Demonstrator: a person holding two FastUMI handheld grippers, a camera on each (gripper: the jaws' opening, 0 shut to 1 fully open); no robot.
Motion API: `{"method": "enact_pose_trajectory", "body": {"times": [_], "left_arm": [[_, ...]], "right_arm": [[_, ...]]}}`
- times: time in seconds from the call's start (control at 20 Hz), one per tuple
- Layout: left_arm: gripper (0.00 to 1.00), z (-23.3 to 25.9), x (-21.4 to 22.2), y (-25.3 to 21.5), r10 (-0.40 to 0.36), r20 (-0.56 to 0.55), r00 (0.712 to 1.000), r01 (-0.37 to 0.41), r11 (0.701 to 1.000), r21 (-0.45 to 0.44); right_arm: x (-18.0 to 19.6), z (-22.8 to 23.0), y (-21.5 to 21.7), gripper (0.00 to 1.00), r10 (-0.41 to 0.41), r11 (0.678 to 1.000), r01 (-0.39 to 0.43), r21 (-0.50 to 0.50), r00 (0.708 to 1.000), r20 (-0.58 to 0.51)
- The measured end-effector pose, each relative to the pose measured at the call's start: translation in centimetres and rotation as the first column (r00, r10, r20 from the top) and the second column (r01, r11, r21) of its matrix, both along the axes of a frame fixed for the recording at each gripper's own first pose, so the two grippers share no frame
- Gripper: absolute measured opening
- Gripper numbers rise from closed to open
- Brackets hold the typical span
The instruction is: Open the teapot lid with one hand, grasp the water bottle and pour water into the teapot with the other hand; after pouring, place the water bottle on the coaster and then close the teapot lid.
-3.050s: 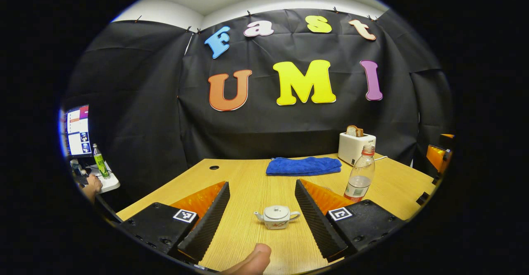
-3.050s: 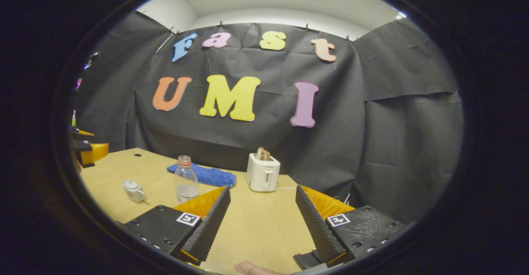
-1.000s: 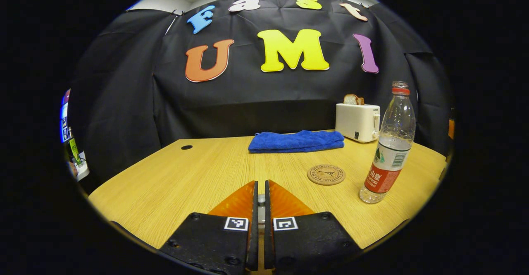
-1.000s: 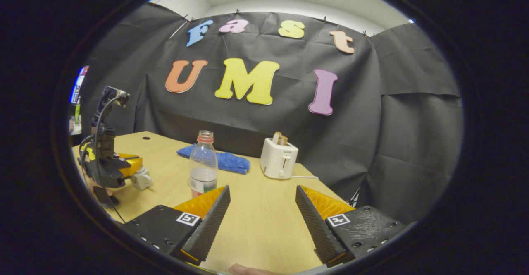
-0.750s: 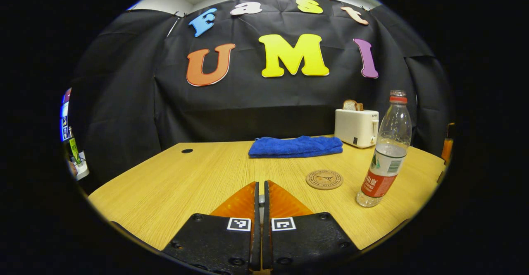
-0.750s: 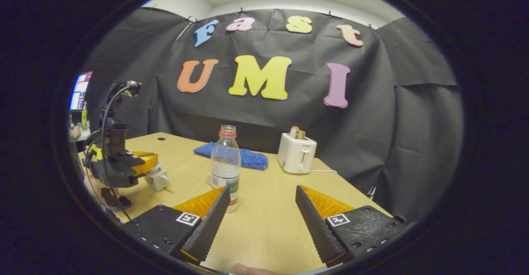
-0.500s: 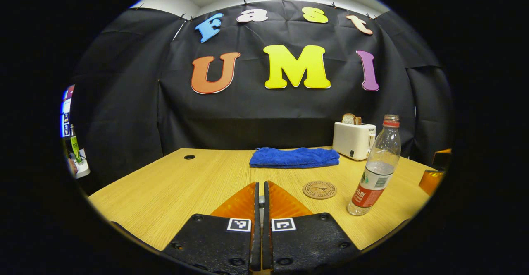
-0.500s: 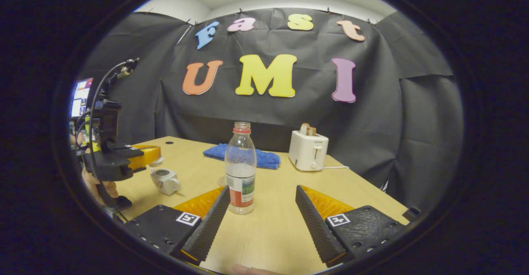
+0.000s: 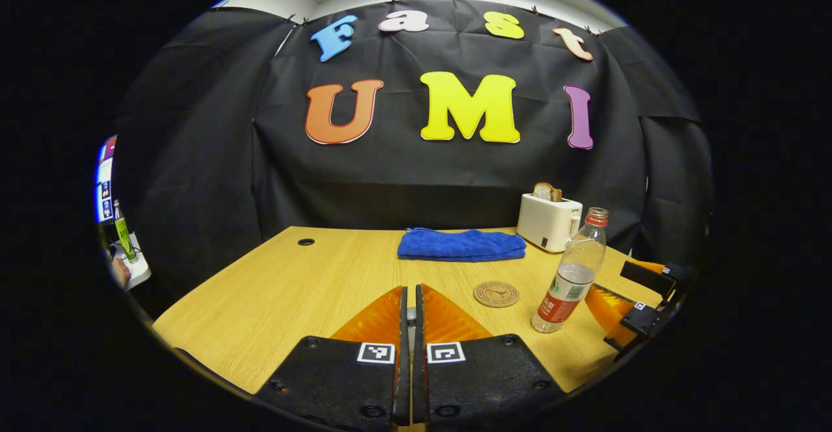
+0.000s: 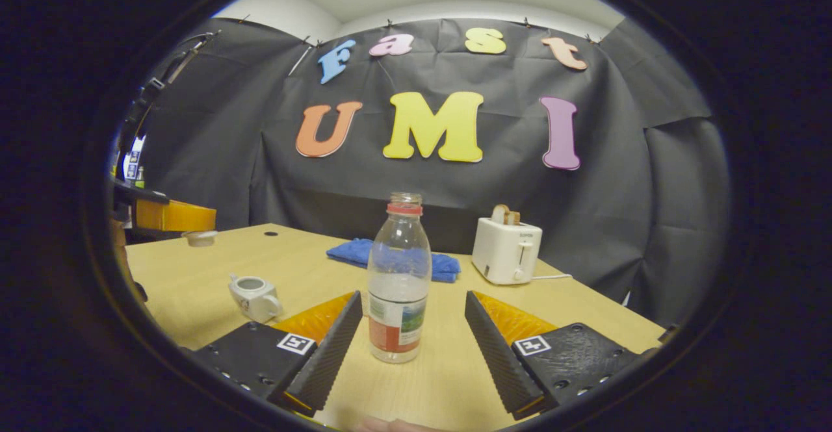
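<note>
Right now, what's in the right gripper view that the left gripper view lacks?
Right gripper view: the teapot, uncovered, and its lid held off the table by the left gripper. Left gripper view: the coaster, bare, beside the water bottle. Shared: the bottle, blue towel, toaster and table; the right gripper is open, one finger either side of the bottle.

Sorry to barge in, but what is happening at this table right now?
A person is filling a teapot. The left gripper is shut on the teapot lid, held up off the open pot. The right gripper is open, its fingers either side of the uncapped water bottle, not gripping. The coaster lies bare.
</note>
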State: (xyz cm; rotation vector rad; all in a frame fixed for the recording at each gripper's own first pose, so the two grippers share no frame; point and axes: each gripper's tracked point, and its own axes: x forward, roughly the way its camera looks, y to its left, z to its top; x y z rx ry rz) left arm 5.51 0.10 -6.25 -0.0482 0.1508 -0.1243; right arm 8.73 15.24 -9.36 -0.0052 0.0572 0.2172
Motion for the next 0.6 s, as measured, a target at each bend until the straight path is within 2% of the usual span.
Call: {"method": "enact_pose_trajectory", "body": {"times": [0.15,0.35,0.6], "left_arm": [[0.04,0.7,-0.7,1.2,0.011,-0.001,1.0,-0.011,1.0,0.002],[0.04,1.0,-1.1,2.1,-0.007,-0.008,1.0,0.007,1.0,-0.014],[0.04,1.8,-1.7,3.1,-0.027,0.006,1.0,0.027,0.999,-0.029]], "right_arm": [[1.5,-0.2,1.6,0.98,0.011,0.999,-0.011,0.037,1.0,-0.005],[3.8,-0.1,2.4,0.95,-0.033,0.999,0.033,0.012,0.999,0.017],[5.5,-0.3,2.9,0.97,-0.059,0.998,0.06,-0.019,0.998,0.011]]}}
